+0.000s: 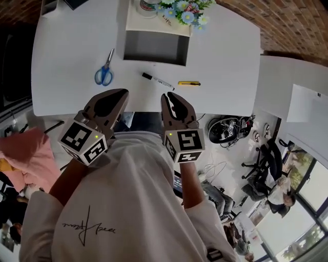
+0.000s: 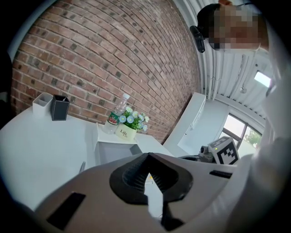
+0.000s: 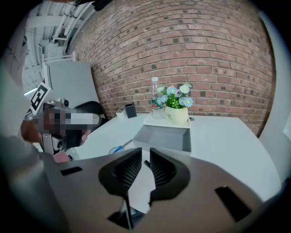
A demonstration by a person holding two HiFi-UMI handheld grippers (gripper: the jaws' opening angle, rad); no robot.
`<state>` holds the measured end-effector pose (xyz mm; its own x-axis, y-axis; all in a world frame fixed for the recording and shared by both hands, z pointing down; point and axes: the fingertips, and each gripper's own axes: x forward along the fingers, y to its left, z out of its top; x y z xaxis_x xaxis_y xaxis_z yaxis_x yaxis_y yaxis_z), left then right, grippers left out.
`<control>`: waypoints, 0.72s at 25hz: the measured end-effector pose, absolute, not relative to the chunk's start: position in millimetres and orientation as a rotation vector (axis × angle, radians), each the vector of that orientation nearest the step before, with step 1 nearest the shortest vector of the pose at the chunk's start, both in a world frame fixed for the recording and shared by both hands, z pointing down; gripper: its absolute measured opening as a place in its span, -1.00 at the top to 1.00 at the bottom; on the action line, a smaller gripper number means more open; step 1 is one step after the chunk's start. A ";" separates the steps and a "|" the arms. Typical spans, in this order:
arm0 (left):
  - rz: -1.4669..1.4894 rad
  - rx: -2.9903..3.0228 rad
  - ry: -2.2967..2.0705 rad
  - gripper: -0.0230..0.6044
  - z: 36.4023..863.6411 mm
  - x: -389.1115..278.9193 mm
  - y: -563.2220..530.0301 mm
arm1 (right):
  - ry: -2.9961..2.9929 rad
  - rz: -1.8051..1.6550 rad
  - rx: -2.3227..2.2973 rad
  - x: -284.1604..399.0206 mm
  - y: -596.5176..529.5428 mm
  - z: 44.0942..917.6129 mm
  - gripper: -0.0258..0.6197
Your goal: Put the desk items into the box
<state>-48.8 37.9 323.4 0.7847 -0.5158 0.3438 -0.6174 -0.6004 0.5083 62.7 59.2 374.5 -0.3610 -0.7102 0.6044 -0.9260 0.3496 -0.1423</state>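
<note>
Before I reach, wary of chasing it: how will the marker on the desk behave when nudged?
The marker looks round and lies flat on the smooth desk, so it probably rolls if nudged sideways. Being slim, it is likely light and stiff.

Smooth matt white tabletop (image 1: 66,56). Left of the matt grey box (image 1: 154,48), scissors (image 1: 106,65): glossy blue plastic handles, metal blades. Behind the box, rough brick wall (image 3: 204,54).

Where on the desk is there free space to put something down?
Bare desk lies left of the scissors, and another patch lies right of the box, beyond the yellow cutter. It is crowded before the box, where the marker lies, and behind it, at the flowers.
</note>
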 end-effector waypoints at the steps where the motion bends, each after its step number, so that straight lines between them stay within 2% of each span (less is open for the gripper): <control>1: 0.222 2.341 -0.840 0.91 326.4 -48.5 38.7 | -2.178 0.650 1.406 63.3 57.9 377.1 0.69; 2: 0.229 2.334 -0.843 0.91 329.1 -48.2 39.1 | -2.179 0.645 1.385 64.0 56.4 380.3 0.61; 18: 0.301 2.282 -0.909 0.91 346.4 -37.3 43.9 | -2.169 0.527 1.035 69.7 46.5 434.5 0.52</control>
